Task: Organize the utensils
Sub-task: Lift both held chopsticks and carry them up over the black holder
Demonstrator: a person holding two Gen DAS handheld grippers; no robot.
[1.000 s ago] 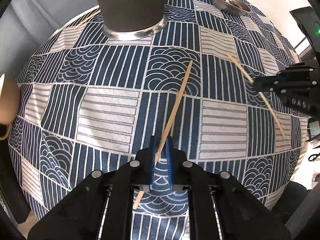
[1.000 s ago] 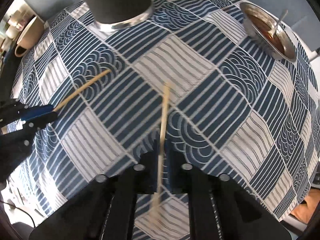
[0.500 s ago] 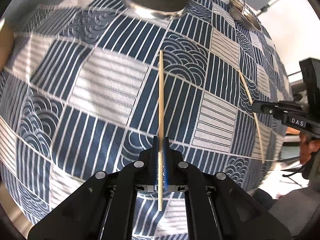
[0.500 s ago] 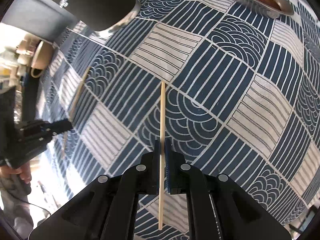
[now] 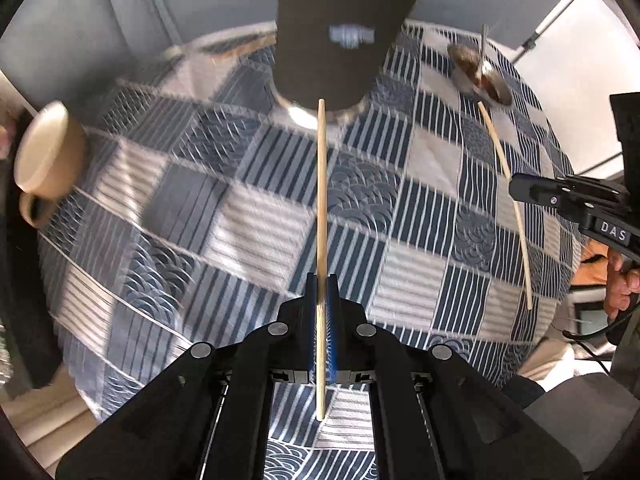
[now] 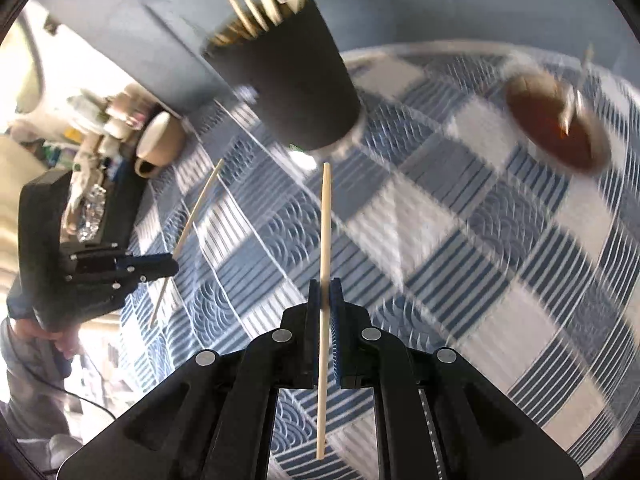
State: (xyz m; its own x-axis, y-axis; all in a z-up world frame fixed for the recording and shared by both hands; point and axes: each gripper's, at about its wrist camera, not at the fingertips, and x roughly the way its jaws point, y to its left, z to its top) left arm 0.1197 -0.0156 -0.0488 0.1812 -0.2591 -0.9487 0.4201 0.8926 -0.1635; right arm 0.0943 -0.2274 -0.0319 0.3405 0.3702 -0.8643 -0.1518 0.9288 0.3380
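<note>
Wooden chopstick [image 5: 321, 208] is clamped between the blue fingers [image 5: 310, 320] of the left gripper [image 5: 321, 296], held above the counter's blue patterned cloth [image 5: 248, 216], tip toward the dark holder cup [image 5: 336, 40]. A second chopstick [image 6: 325, 256] is pinched the same way by the right gripper [image 6: 325, 300], fingers [image 6: 337, 320] clenched on it. More sticks [image 6: 264, 8] are seen standing in the holder cup. A beige mug [image 5: 48, 152] is placed at the cloth's left edge, a metal bowl with spoon [image 6: 556, 128] at the far right.
</note>
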